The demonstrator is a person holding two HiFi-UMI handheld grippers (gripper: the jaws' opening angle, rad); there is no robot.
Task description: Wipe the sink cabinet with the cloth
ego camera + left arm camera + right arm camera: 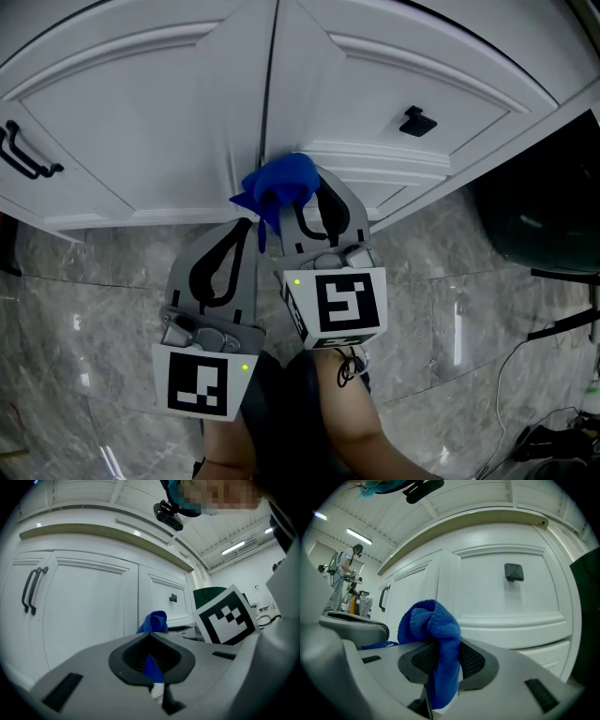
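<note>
Blue microfibre cloth [281, 183] sat bunched against the white sink cabinet [169, 122] in the head view, right at the seam between two doors, approx. centre of frame. The right gripper [311, 192] was clamped on it, w/ the bunch bulging out at 12 o'clock from its tips. The left gripper [246, 227] lay just beside it at 8 o'clock, its tip touching a hanging corner of the cloth. Grey marble floor [469, 309] filled the lower half. A black bar handle [23, 155] was at 9 o'clock and a black knob [417, 122] at 2 o'clock. A forearm [361, 431] ran down to 6 o'clock, below the right gripper's marker cube [337, 302].

Left gripper view: the left gripper [151, 660] had its jaws pressed together on a thin blue sliver, probably that same corner. The cloth [154, 620] rose just past the tips at 12 o'clock. The cabinet [89, 611] stood behind, w/ the handle [29, 592] at 9 o'clock, the knob [173, 598] near centre and the marker cube [226, 616] at 3 o'clock.

Right gripper view: the right gripper [443, 660] was clenched on the cloth [433, 630], which was folded over the pads and close to the cabinet [487, 597]. The knob [514, 572] was at 1 o'clock. The left gripper [356, 625] was at 9 o'clock, w/ a person [344, 573] far off beyond it.
</note>
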